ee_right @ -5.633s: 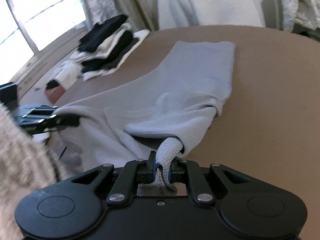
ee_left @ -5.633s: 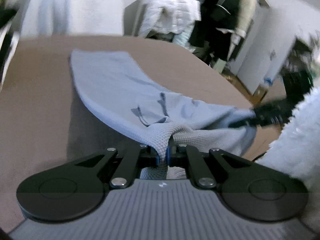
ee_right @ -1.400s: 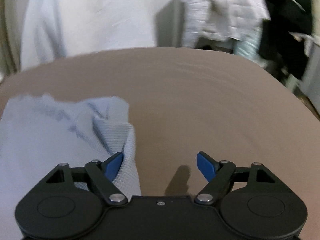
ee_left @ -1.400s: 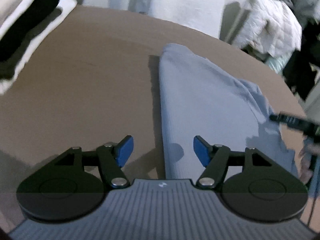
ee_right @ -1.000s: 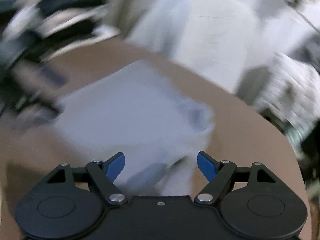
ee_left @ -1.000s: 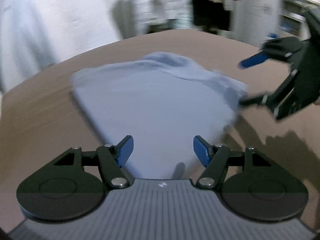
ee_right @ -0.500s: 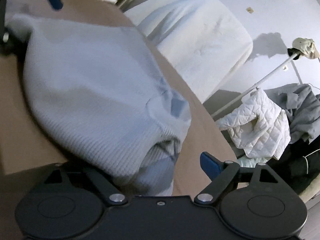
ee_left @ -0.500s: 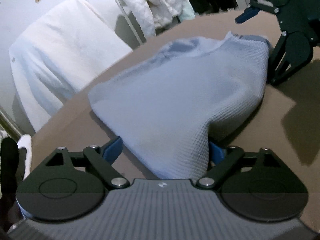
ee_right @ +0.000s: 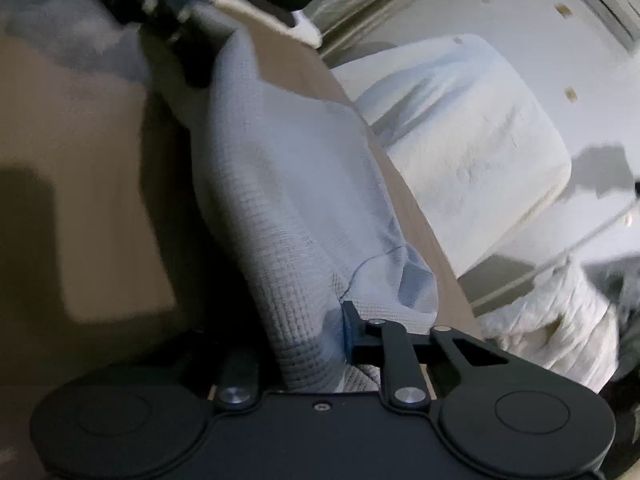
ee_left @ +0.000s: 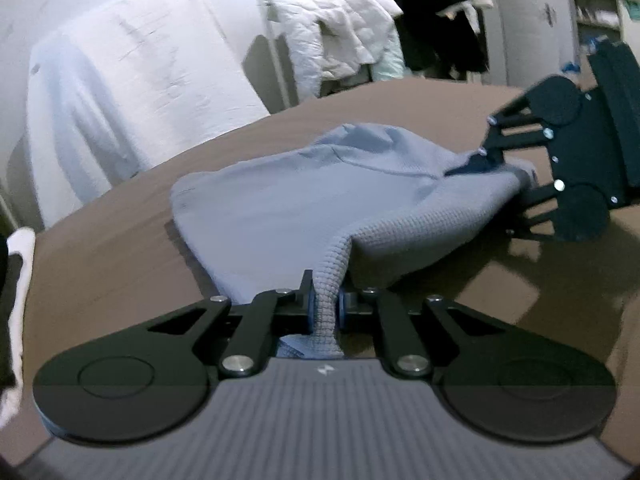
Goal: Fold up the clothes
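A light blue waffle-knit garment [ee_left: 320, 196] lies bunched on the brown table [ee_left: 100, 248], stretched between my two grippers. My left gripper [ee_left: 325, 304] is shut on a pinched fold of its near edge. My right gripper [ee_right: 316, 320] has a thick roll of the same garment [ee_right: 288, 184] between its jaws, which are closing; the blue pad [ee_right: 350, 328] presses on the fabric and the other finger is hidden under it. In the left wrist view the right gripper [ee_left: 508, 172] grips the garment's far right end. The left gripper [ee_right: 188, 52] shows dark at the top left of the right wrist view.
Behind the table stands a large white covered shape [ee_left: 132, 92]. A white quilted jacket [ee_left: 336, 28] and dark clothes [ee_left: 440, 12] hang on a rack farther back. Black and white clothes [ee_left: 12, 292] lie at the table's left edge.
Half a second ago both grippers stood open around the garment's edges. Now both have closed on the fabric, which is pulled up into ridges at each grip.
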{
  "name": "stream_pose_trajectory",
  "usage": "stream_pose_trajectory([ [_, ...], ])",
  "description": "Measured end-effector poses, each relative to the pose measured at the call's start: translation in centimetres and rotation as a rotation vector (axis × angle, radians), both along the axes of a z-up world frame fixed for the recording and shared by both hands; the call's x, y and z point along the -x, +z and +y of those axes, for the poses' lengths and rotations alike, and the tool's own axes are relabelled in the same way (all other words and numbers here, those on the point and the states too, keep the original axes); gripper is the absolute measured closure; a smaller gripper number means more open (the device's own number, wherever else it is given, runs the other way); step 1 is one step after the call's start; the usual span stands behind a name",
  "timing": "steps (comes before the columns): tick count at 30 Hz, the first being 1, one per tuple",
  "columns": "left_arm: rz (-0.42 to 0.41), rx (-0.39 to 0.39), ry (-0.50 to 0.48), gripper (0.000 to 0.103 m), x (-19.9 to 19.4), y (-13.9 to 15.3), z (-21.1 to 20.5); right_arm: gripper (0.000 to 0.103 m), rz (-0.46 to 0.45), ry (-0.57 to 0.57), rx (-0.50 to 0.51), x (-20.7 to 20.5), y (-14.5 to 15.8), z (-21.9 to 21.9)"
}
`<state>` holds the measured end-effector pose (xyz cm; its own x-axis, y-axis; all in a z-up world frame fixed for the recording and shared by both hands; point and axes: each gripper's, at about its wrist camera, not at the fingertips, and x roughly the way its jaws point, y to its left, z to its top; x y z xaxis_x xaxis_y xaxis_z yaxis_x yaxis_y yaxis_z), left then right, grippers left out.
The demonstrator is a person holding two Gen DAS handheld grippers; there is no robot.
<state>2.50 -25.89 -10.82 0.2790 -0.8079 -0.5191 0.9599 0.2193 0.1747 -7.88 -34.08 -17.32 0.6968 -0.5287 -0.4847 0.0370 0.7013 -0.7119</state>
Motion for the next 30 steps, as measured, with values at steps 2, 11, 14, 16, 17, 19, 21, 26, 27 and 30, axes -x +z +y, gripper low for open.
stream_pose_trajectory([
  [2, 0.020, -0.009, -0.001, 0.094, 0.2, 0.3, 0.6, 0.083, -0.024, -0.023, -0.067, 0.5, 1.3, 0.1],
  [11, 0.144, -0.031, -0.053, 0.094, 4.6, 5.5, 10.0, 0.083, -0.001, 0.021, -0.429, 6.2, 6.1, 4.6],
  [14, 0.284, -0.020, -0.026, 0.094, 6.1, 5.9, 13.4, 0.083, 0.069, 0.098, -0.659, 8.6, 8.1, 5.4],
  [16, 0.331, -0.050, -0.004, 0.094, 5.9, 5.8, 13.2, 0.083, 0.112, 0.130, -0.765, 9.2, 9.2, 4.8],
  [17, 0.351, -0.067, 0.006, 0.094, 5.8, 5.7, 13.1, 0.083, 0.113, 0.135, -0.770, 9.2, 9.4, 4.7],
  [19, 0.328, -0.073, 0.038, 0.094, 4.7, 6.1, 11.7, 0.084, 0.085, 0.131, -0.781, 8.5, 10.2, 3.6],
  [21, 0.273, -0.069, 0.074, 0.094, 3.3, 7.0, 9.9, 0.081, 0.017, 0.088, -0.785, 7.4, 11.1, 2.7],
  [26, 0.270, -0.020, 0.139, 0.086, -3.0, 8.4, 3.9, 0.079, -0.149, -0.063, -0.814, 2.4, 12.0, -2.2],
  [27, 0.250, -0.001, 0.165, 0.080, -4.0, 7.7, 2.8, 0.079, -0.164, -0.093, -0.830, 1.5, 12.0, -3.2],
  [30, 0.214, 0.030, 0.310, 0.045, -6.6, 3.4, 1.3, 0.079, -0.193, -0.224, -0.910, -0.6, 10.6, -6.2],
])
